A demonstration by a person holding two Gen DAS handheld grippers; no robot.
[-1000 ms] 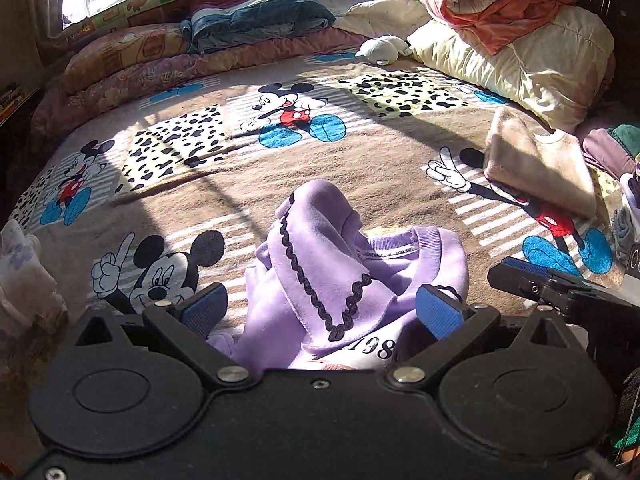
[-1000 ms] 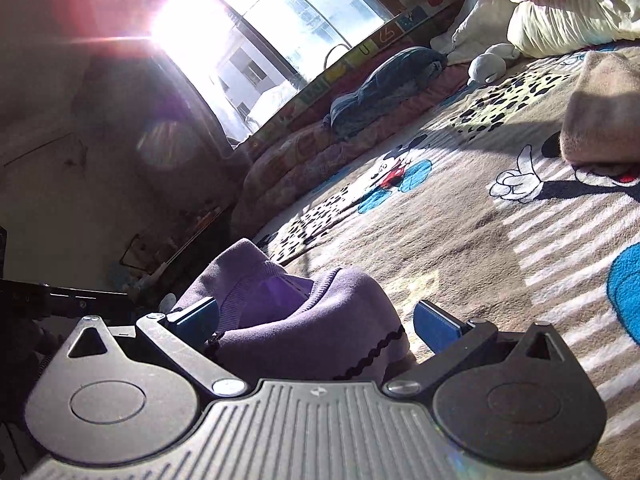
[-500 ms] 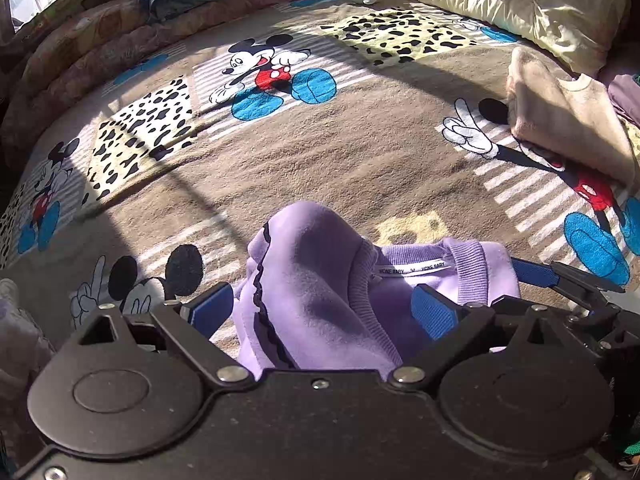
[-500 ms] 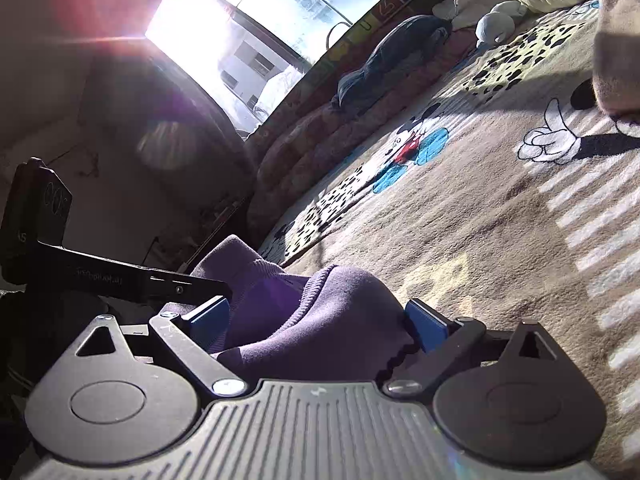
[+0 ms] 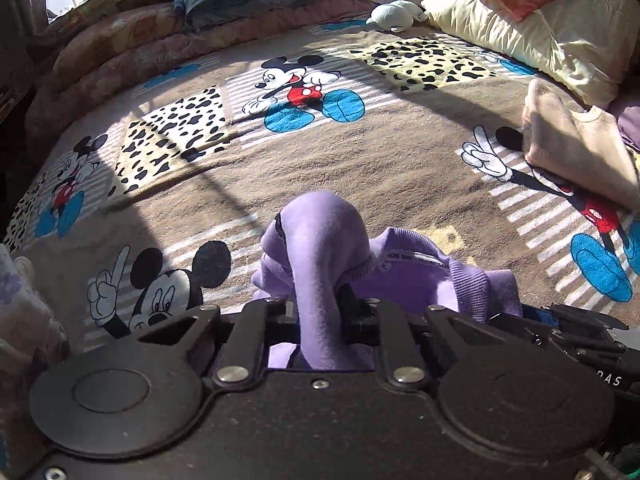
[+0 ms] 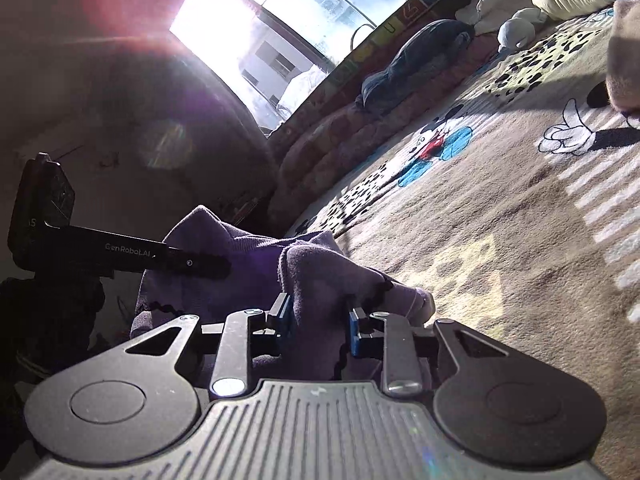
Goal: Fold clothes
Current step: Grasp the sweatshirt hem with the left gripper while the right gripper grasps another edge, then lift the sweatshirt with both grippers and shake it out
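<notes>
We hold the purple sweatshirt (image 5: 320, 240) bunched at the near edge of the bed (image 5: 360, 168), left gripper (image 5: 320, 316) and right gripper (image 6: 318, 320) both clenched on its fabric, its collar lying between them.

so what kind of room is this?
Most likely a home bedroom: a bed under a cartoon-mouse blanket, pillows and rolled quilts along its far edge, a sunlit window beside it.

Close, low wrist views—shared blanket (image 5: 360, 168)
</notes>
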